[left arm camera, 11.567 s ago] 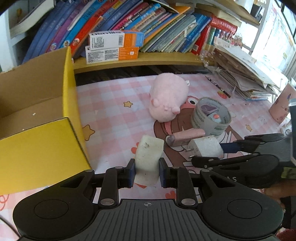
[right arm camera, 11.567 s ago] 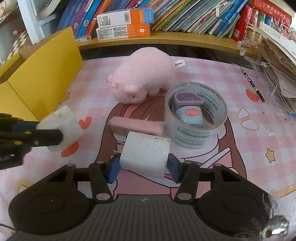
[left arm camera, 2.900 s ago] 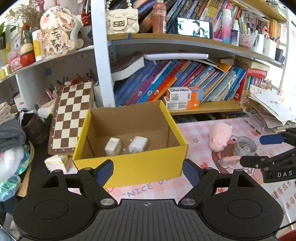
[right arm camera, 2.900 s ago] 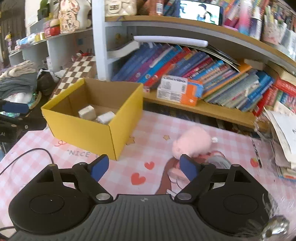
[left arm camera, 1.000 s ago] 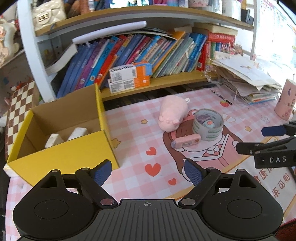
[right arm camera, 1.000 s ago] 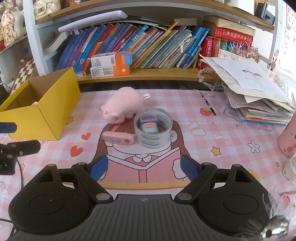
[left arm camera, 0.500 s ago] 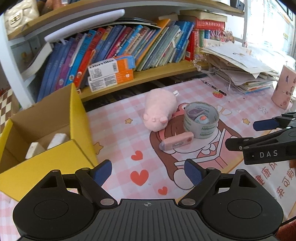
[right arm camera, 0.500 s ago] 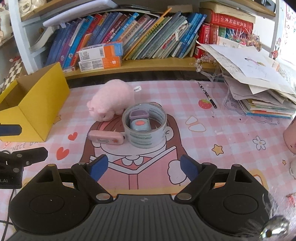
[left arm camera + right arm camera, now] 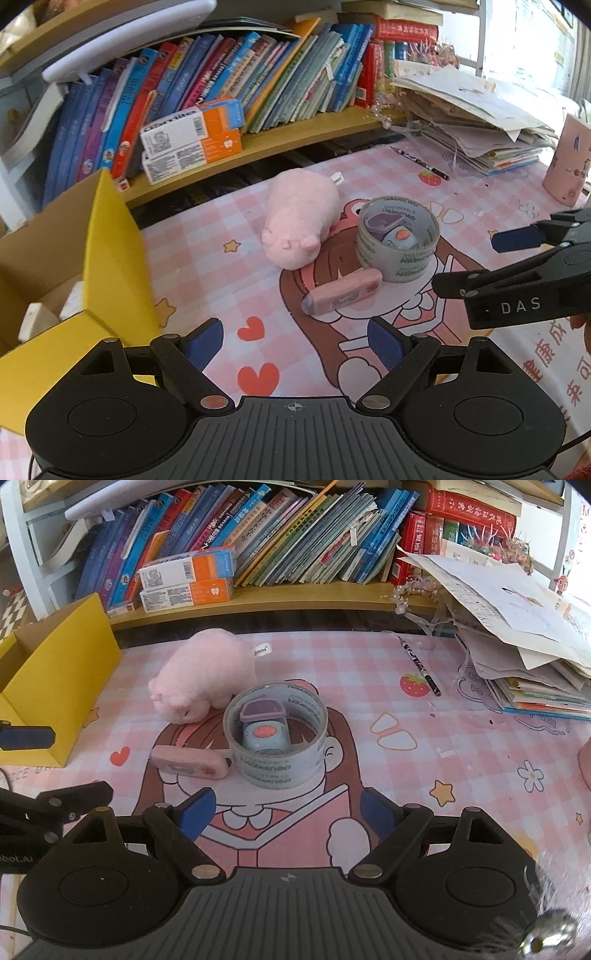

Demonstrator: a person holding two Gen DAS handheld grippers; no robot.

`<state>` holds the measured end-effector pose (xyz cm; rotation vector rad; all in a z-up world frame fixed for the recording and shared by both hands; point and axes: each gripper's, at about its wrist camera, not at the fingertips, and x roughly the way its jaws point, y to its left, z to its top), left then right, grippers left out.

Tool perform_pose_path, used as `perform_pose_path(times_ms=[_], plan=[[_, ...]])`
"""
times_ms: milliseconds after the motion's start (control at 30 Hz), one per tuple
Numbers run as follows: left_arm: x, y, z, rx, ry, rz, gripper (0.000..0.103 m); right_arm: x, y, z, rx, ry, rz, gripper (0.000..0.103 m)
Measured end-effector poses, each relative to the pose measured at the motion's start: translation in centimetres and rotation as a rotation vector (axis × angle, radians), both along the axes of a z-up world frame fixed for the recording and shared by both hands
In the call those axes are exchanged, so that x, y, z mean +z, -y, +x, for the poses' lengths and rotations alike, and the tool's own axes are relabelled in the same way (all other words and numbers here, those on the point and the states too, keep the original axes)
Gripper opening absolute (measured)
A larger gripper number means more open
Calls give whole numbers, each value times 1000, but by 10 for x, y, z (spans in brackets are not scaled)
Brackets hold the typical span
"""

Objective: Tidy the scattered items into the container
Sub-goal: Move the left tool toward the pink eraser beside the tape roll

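A pink checked mat (image 9: pixel 369 672) fronts a bookshelf (image 9: pixel 295 590); the left gripper (image 9: pixel 295 341) and right gripper (image 9: pixel 286 812) gape, empty.

The left cam sits low behind the left gripper (image 9: pixel 295 341), near the yellow box (image 9: pixel 110 258), and looks fwd and a bit down at the tape roll (image 9: pixel 399 240) from its left side, w/ the right gripper (image 9: pixel 476 262) poking in at the right edge. The right cam sits low behind the right gripper (image 9: pixel 282 810), closer to the tape roll (image 9: pixel 276 755) and nearly straight in front of it, w/ the left gripper (image 9: pixel 55 766) at its left edge. Both views share the tape roll, the pink pig (image 9: pixel 301 218) (image 9: pixel 207 675) behind it, the pink case (image 9: pixel 341 291) (image 9: pixel 190 762) in front of it & the books (image 9: pixel 258 85) (image 9: pixel 295 539) at the back.
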<state>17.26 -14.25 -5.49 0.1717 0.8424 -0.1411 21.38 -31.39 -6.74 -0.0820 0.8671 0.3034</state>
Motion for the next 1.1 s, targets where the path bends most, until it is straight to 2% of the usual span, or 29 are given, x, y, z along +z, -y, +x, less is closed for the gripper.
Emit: perform_pose_path(times_ms=[467, 1000, 1100], plan=[[-24, 8, 31, -52, -27, 9, 86, -13, -6, 29, 0, -17, -8, 85], [-43, 10, 60, -64, -49, -31, 86, -24, -12, 53, 26, -46, 1, 85], [-47, 9, 62, -67, -58, -36, 80, -25, -12, 56, 30, -54, 9, 85]])
